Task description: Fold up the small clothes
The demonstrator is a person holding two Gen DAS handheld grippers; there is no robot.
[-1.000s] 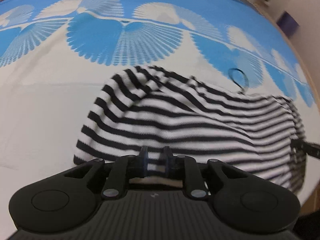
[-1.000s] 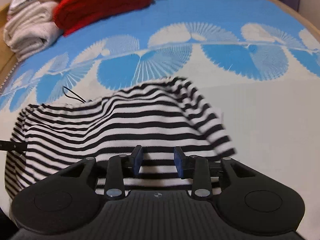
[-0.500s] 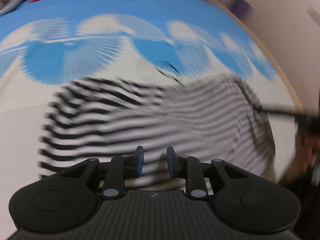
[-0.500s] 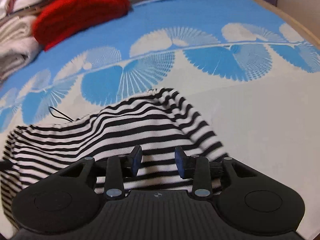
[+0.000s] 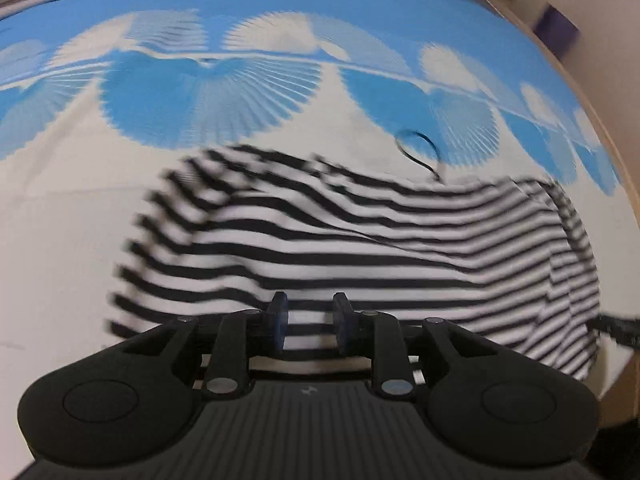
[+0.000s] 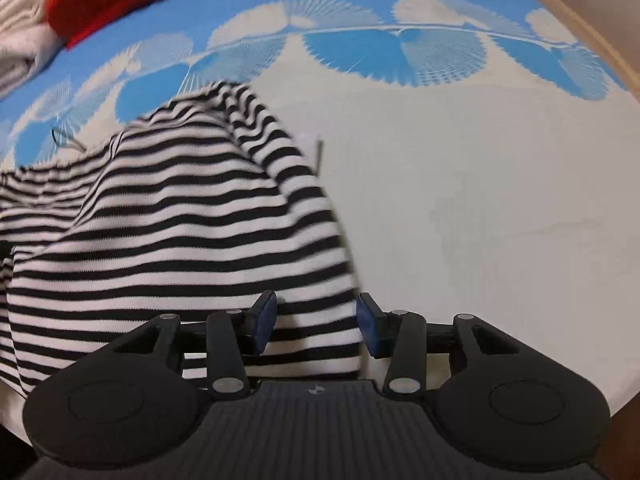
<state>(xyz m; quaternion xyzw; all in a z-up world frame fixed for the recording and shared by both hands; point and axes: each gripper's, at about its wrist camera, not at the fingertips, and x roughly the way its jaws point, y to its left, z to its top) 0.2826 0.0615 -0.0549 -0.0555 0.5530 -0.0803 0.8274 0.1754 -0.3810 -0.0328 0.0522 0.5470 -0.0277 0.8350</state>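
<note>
Both tongs, the left gripper [image 5: 308, 322] and the right gripper [image 6: 316, 320], have just let go and now stand open over the near edge of the striped top [image 5: 360, 248], so this fold looks done.

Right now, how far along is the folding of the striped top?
Done: the striped top lies doubled over on the sheet, a sleeve tucked across it. In hand: nothing. The left claw and right claw are both open over its near edge. Left: at least one more fold, probably, then moving it toward the red and white pile.
</note>
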